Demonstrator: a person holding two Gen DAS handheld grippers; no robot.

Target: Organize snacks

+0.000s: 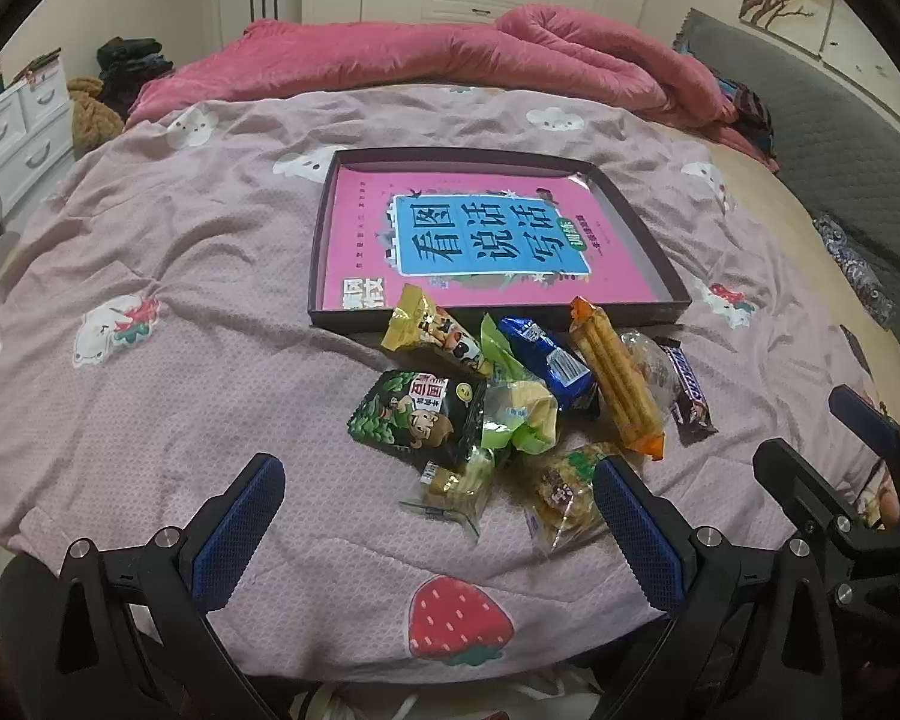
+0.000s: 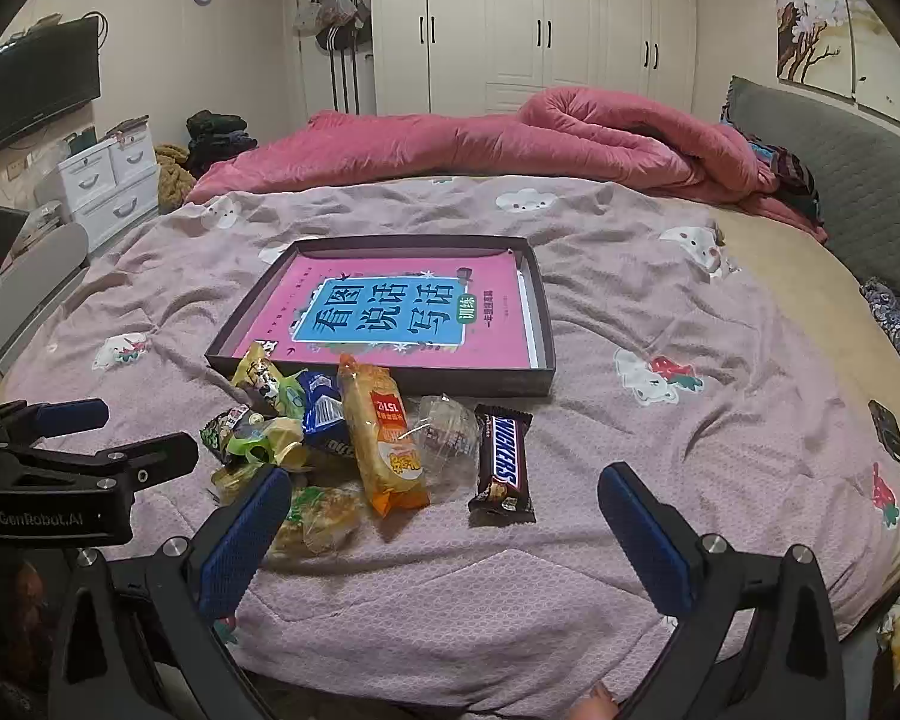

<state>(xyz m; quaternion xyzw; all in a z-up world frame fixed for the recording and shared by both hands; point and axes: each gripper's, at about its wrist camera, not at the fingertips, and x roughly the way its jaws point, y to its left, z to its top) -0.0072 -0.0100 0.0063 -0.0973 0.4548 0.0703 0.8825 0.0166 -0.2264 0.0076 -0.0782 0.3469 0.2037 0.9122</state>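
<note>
bedspread [image 1: 210,276]: dusty mauve, fine woven texture, printed with white cloud creatures and a red strawberry [image 1: 459,621] between the left fingers
quilt [image 2: 510,138]: rose pink, bunched far beyond the fingers
tray [image 2: 543,375]: dark brown-black walls
book [image 2: 390,312]: magenta cover, sky-blue panel, black characters
Snickers bar [image 2: 503,462]: dark brown wrapper, white lettering, between the right fingers
long cracker pack [image 2: 384,438]: orange and clear, tan sticks inside
blue packet [image 1: 549,360]: royal blue, white label
seaweed packet [image 1: 420,417]: black-green, cartoon face, ahead of the left fingers
yellow packet [image 1: 429,327]: yellow, cartoon print
finger pads [image 1: 240,534]: blue, dimpled, on black frames
wardrobe [image 2: 540,18]: cream, black handles
</note>
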